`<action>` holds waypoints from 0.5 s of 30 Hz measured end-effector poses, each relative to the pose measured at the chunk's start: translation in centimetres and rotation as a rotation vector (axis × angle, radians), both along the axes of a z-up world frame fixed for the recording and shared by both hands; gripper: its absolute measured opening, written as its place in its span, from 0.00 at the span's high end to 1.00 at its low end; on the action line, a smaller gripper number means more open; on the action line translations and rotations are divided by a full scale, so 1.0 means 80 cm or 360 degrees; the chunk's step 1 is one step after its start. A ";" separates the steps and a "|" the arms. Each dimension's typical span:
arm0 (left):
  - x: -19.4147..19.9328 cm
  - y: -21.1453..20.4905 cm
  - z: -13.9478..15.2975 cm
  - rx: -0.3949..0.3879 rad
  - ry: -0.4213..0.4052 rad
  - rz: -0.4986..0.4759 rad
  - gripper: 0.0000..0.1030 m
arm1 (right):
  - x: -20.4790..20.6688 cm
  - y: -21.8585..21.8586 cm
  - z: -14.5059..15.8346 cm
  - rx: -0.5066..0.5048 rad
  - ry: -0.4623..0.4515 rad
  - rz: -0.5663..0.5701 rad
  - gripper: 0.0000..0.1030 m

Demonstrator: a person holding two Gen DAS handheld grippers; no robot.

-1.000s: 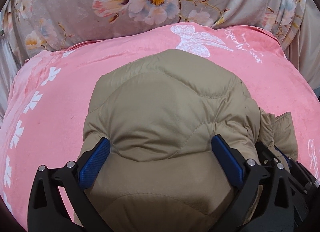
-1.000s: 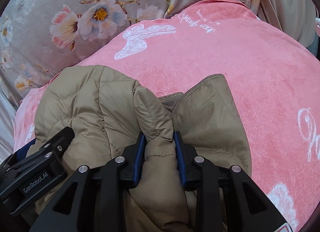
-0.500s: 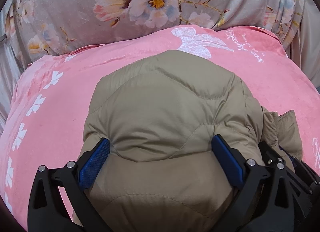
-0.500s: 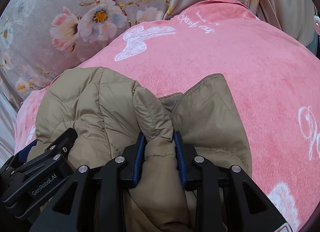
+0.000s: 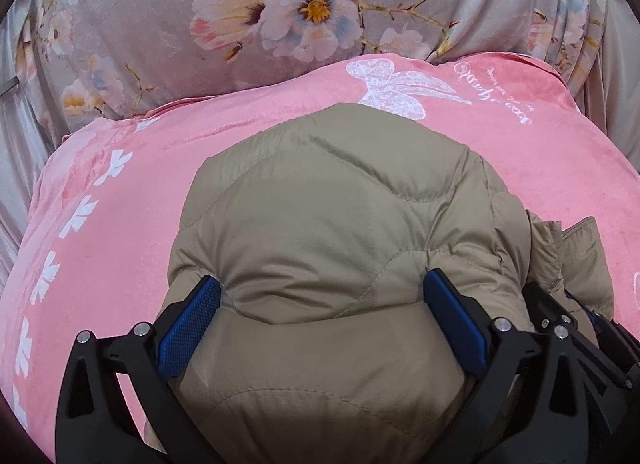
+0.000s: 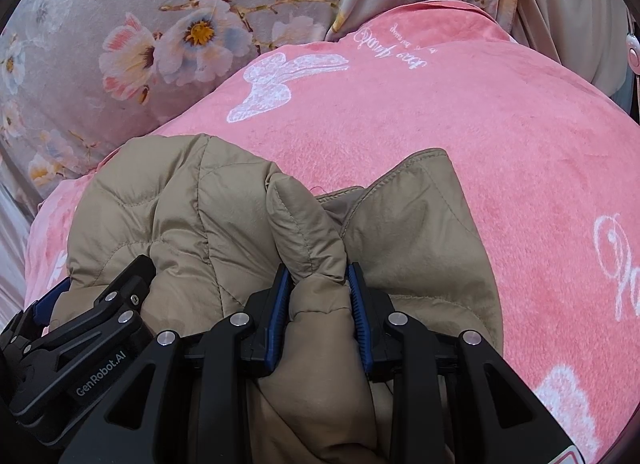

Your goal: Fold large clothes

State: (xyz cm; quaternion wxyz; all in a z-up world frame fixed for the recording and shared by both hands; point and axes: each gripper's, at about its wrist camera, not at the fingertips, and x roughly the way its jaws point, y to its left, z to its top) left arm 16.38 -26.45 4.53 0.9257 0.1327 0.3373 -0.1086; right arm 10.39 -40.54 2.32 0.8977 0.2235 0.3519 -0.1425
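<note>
Jacket: I see a tan quilted jacket (image 5: 344, 223) bunched into a mound on the near half of the pink blanket (image 5: 120, 223); its far edge just overlaps the white butterfly print (image 5: 400, 87).

Left gripper: my left gripper (image 5: 322, 318) has its jaws spread wide, one blue pad (image 5: 188, 328) on each side of a broad puffy bulge of the jacket. The fabric fills the gap and both pads touch it, but I cannot tell whether they squeeze it or only rest against it.

Right gripper: my right gripper (image 6: 318, 304) is pressed narrow on a thick fold of the jacket (image 6: 200, 215); the fold stands up between the blue pads (image 6: 276, 312) and bulges above them.

Grippers together: in the right wrist view the left gripper (image 6: 80, 344) sits at the near left, just beside the right one, on the same bundle. In the left wrist view the right gripper's black frame (image 5: 580, 328) shows at the near right.

Jacket edge: a flat stitched flap (image 6: 420, 207) lies to the right of the pinched fold, resting on the blanket (image 6: 480, 143).

Blanket: pink, with white lettering (image 6: 392, 43) at the far side and white flower shapes (image 5: 80, 215) along the left.

Background: a grey flowered cloth (image 5: 280, 11) lies beyond the blanket's far edge.
</note>
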 end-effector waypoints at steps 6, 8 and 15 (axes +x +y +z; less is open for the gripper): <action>0.000 0.000 0.000 -0.0003 0.0009 -0.0008 0.04 | 0.003 0.001 0.001 -0.0021 0.0013 0.0001 0.75; 0.002 0.001 0.002 -0.0011 0.0028 -0.0022 0.04 | 0.002 0.003 0.001 -0.0035 0.0025 0.0007 0.75; -0.017 0.040 0.028 -0.0091 0.0163 -0.0177 0.04 | -0.008 -0.009 0.017 0.0065 0.0098 0.0062 0.68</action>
